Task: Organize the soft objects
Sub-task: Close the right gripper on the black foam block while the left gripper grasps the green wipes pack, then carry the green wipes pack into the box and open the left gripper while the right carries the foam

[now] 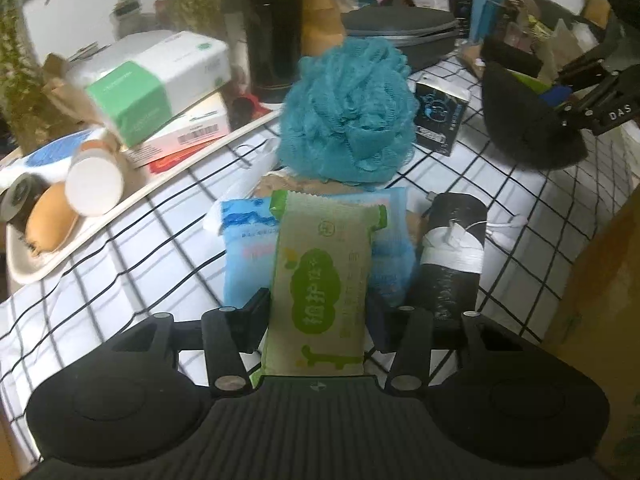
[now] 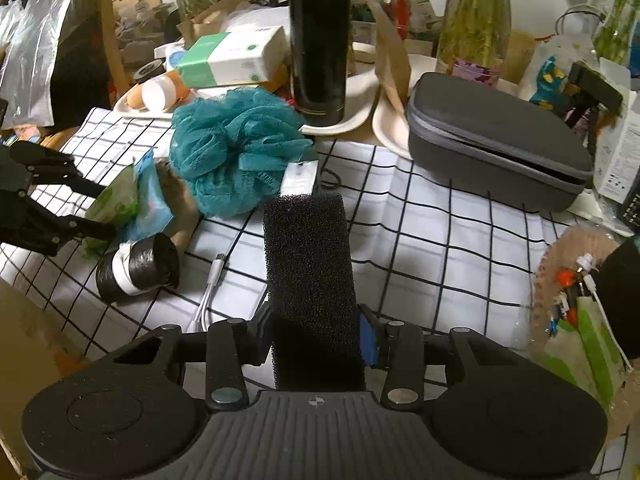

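Note:
My left gripper (image 1: 318, 306) is shut on a green tissue pack (image 1: 320, 272), its fingers pressing both long sides. The pack lies over a blue wipes pack (image 1: 244, 240) on the checked cloth. Just beyond sits a teal mesh bath pouf (image 1: 348, 112), and a black roll with a white band (image 1: 452, 252) lies to the right. My right gripper (image 2: 316, 328) is shut on a black foam block (image 2: 308, 264), held above the cloth. The right wrist view shows the left gripper (image 2: 100, 208) at the left edge with the green pack (image 2: 114, 200) in its jaws, beside the pouf (image 2: 236, 152).
A white tray (image 1: 24, 264) at the left carries bottles and a green-and-white box (image 1: 160, 80). A black tumbler (image 2: 318, 40) and a grey zip case (image 2: 492, 140) stand behind the cloth. A white cable (image 2: 208, 296) lies near the roll; a woven basket (image 2: 560, 248) sits at the right.

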{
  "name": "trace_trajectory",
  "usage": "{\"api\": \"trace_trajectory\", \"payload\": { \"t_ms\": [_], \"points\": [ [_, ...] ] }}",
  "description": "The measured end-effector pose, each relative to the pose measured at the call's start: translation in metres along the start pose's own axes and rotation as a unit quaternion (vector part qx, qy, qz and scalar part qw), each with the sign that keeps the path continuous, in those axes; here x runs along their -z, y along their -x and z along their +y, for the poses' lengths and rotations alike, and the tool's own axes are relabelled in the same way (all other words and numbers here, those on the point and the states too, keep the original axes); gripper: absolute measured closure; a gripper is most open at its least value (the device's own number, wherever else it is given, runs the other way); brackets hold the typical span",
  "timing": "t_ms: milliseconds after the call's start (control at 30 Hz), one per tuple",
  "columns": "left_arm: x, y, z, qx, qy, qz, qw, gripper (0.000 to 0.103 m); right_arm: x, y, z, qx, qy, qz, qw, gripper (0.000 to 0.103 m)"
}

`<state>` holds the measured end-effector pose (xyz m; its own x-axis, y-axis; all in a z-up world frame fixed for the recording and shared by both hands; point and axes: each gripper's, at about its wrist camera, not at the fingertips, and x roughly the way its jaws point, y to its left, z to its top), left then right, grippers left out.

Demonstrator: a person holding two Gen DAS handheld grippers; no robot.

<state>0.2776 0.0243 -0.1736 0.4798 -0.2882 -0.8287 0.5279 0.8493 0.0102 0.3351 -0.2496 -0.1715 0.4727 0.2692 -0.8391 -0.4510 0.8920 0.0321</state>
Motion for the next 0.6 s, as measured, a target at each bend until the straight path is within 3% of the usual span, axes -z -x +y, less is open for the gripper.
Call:
{"api": "trace_trajectory", "payload": {
  "t_ms": [167, 300, 600],
  "points": [
    [0.000, 0.020, 0.008, -0.015, 0.035, -0.006, 0.9993, 0.055, -0.004, 0.013, 0.000, 0.018, 0.001, -0.021, 1.000, 0.058],
    [-0.003, 0.046, 0.012, -0.024, 0.072, -0.023, 0.9969, 0.055, -0.004, 0.031, -0.001, 0.009, -0.030, -0.045, 0.999, 0.058],
    [-0.019, 0.112, 0.004, -0.053, 0.115, -0.053, 0.9905, 0.055, 0.001, 0.080, 0.011, 0.016, -0.030, -0.069, 0.997, 0.058]
  ]
}}
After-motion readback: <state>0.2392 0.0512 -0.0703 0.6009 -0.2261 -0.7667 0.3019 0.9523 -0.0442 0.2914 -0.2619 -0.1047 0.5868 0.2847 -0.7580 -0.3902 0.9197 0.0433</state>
